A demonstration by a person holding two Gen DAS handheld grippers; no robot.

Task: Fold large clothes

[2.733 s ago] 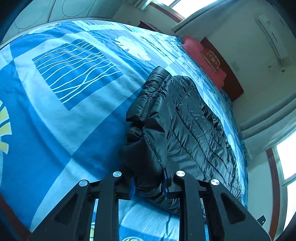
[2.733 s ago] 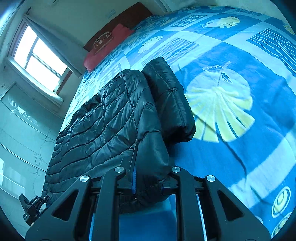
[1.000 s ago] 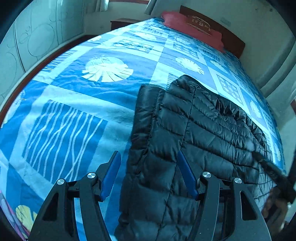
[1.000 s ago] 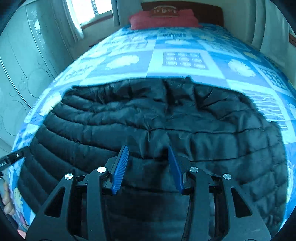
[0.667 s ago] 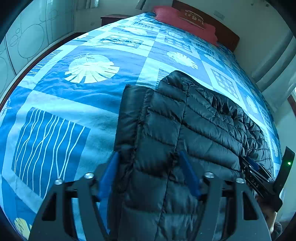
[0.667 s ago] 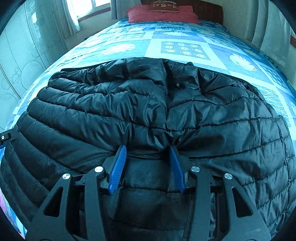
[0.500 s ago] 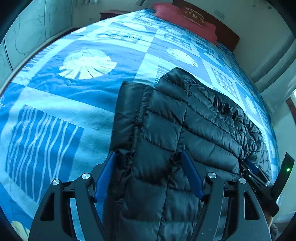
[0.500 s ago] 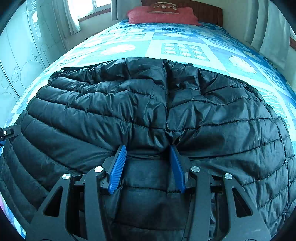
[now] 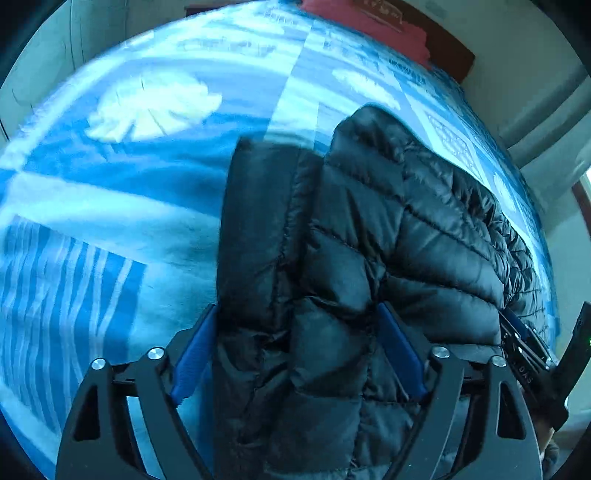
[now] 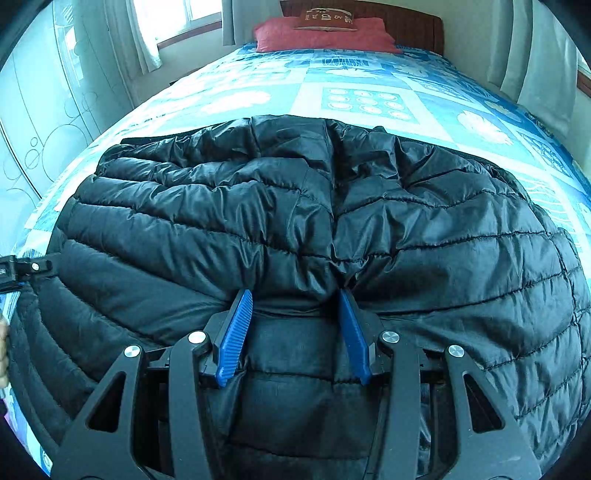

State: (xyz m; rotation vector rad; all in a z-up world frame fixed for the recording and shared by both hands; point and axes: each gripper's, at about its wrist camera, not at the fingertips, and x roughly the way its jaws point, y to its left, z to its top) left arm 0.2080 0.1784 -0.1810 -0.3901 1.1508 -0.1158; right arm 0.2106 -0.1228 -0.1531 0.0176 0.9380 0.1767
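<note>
Black quilted shell: my jacket (image 10: pixel 295 221) is a puffy padded one, lying across the near part of the bed (image 10: pixel 369 96), already doubled over, with one narrower flap showing along its left side in the left view.
Weight and feel: I judge it light but bulky, soft and springy, so a fold will likely puff back up unless pressed down.
Surface: the shiny fabric looks slippery; a shallow pinch could slide off.
Where to hold: I would take a thick bunch at a stitched seam or along the doubled edge, deep between the pads, not the loose top skin alone.
Left gripper (image 9: pixel 295 332): my jaws are opening, set wide to either side of the folded left edge, padding bulging between them; the pads do not seem to be pressing.
Right gripper (image 10: pixel 293 332): my jaws sit partly apart with a puckered bunch of the near hem gathered between the blue pads (image 10: pixel 234 332); I read that as a grip.
Edges: the bed's near and left edges are close to the jacket; the left one drops toward a pale wardrobe (image 10: pixel 44 122).
Open room: the blue patterned cover lies bare beyond the jacket, up to the red pillow (image 10: pixel 321 33) at the far end.
</note>
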